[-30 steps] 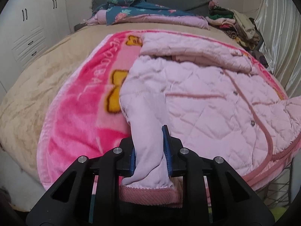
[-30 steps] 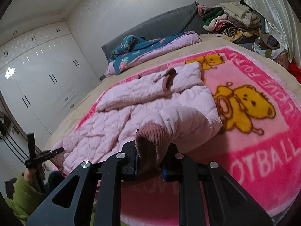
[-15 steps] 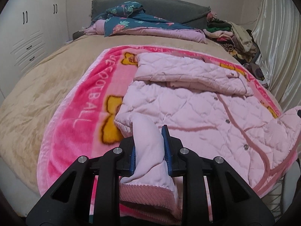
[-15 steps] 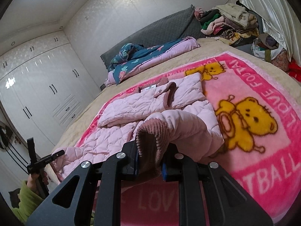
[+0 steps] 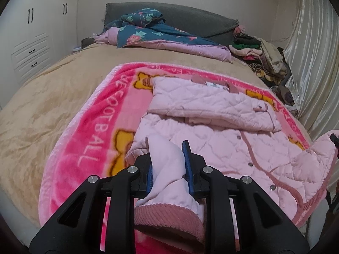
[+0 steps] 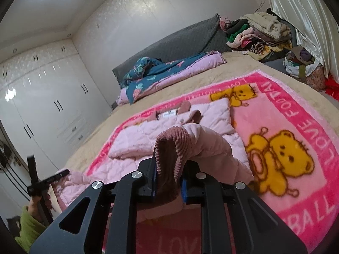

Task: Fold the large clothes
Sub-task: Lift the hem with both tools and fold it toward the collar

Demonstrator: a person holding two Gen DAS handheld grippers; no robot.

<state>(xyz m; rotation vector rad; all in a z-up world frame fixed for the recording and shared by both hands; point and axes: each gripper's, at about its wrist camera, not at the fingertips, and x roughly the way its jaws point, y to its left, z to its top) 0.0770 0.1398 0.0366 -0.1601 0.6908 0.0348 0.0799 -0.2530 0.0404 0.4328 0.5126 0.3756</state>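
Pink quilted jacket (image 5: pixel 222 131) spread on a pink bear blanket (image 5: pixel 89 139) over a tan bedspread (image 5: pixel 42 97), top part already folded down across the chest. Left gripper (image 5: pixel 168 165) clamped narrow on one sleeve (image 5: pixel 167 169), blue pads (image 5: pixel 186 158) pressing the pale fabric from both sides, ribbed cuff (image 5: pixel 167 218) hanging below the fingers toward the camera. Right gripper (image 6: pixel 169 180) likewise pinched on the other sleeve (image 6: pixel 207 146), its ribbed cuff (image 6: pixel 171 146) bunched up and draped over the jaws, sleeve lifted off the blanket and arching back to the jacket body. Seen from the right wrist, left gripper small at the far left edge by the hem, held by a hand with a green cuff; grip detail there too small to judge. Beyond the blanket: a folded floral quilt (image 5: pixel 156 33) against a grey headboard (image 5: pixel 190 19), a heap of clothes (image 5: pixel 260 57) by the curtain (image 5: pixel 313 53), white wardrobes (image 6: pixel 46 105) along the wall.
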